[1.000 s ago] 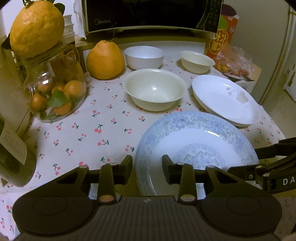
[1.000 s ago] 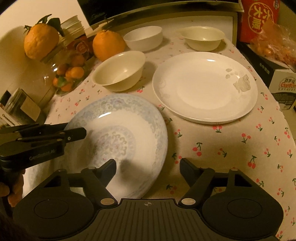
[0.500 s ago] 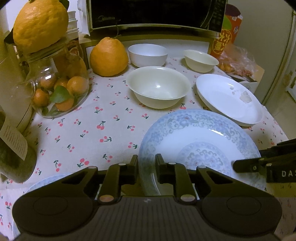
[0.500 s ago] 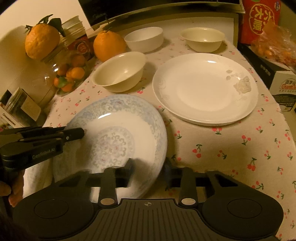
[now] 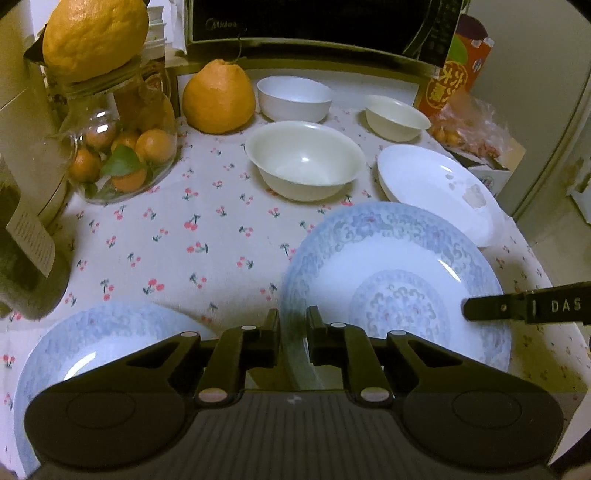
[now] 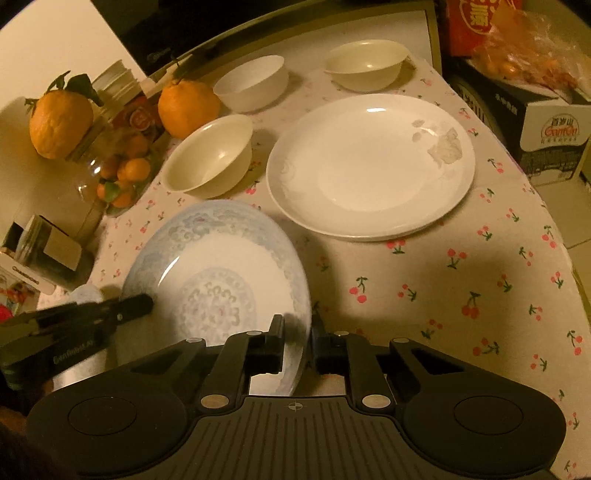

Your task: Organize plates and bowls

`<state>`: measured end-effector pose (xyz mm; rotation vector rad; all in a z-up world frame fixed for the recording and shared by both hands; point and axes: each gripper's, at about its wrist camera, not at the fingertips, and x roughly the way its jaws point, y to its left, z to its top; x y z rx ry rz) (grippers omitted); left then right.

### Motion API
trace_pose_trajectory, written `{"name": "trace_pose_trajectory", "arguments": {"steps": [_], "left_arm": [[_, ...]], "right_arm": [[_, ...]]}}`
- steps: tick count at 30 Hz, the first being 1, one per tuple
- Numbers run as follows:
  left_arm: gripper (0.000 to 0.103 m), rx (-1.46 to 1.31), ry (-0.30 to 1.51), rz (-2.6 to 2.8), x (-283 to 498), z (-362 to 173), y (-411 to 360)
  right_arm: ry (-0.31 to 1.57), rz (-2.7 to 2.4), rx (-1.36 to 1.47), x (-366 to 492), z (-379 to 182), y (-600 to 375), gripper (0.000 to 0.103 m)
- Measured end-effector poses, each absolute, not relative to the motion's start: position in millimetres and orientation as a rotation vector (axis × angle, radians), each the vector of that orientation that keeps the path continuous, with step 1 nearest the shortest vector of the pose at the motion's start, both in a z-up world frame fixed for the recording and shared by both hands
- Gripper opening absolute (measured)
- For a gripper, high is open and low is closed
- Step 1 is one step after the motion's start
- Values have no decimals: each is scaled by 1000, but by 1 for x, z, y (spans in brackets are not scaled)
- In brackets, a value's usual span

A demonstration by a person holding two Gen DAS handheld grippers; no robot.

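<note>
A blue-patterned plate [image 5: 399, 273] [image 6: 218, 273] is held lifted above the cherry-print tablecloth. My left gripper [image 5: 293, 332] is shut on its left rim. My right gripper [image 6: 297, 343] is shut on its right rim; its finger also shows in the left wrist view [image 5: 517, 306]. A second blue-patterned plate [image 5: 99, 339] lies on the table at the lower left. A white plate [image 5: 436, 188] [image 6: 369, 166] lies at the right. A large cream bowl [image 5: 304, 158] [image 6: 208, 155], a white bowl [image 5: 293, 98] [image 6: 253, 83] and a small cream bowl [image 5: 397, 116] [image 6: 367, 64] stand behind.
A glass jar of small oranges [image 5: 118, 144] topped by a big citrus [image 5: 94, 35] stands at the left. Another citrus [image 5: 219, 98] sits beside the white bowl. A microwave [image 5: 314, 22] is at the back. Boxes and a snack bag [image 6: 528, 62] are off the table's right edge.
Both grippers closed on the blue-patterned plate's opposite rims and raised it. A second blue-patterned plate has come into view beneath at the lower left.
</note>
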<state>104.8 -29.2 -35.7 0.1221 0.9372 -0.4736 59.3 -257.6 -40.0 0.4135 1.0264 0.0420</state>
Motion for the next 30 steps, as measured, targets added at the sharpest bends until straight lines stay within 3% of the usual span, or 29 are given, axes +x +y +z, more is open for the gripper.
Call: {"name": "trace_pose_trajectory", "arguments": {"steps": [15, 30], "left_arm": [[12, 175, 1024, -478, 76, -35, -37], [12, 216, 985, -456, 68, -29, -40]], "right_arm": [[1067, 10, 437, 62, -33, -272, 15], [1089, -2, 413, 65, -45, -268, 15]]}}
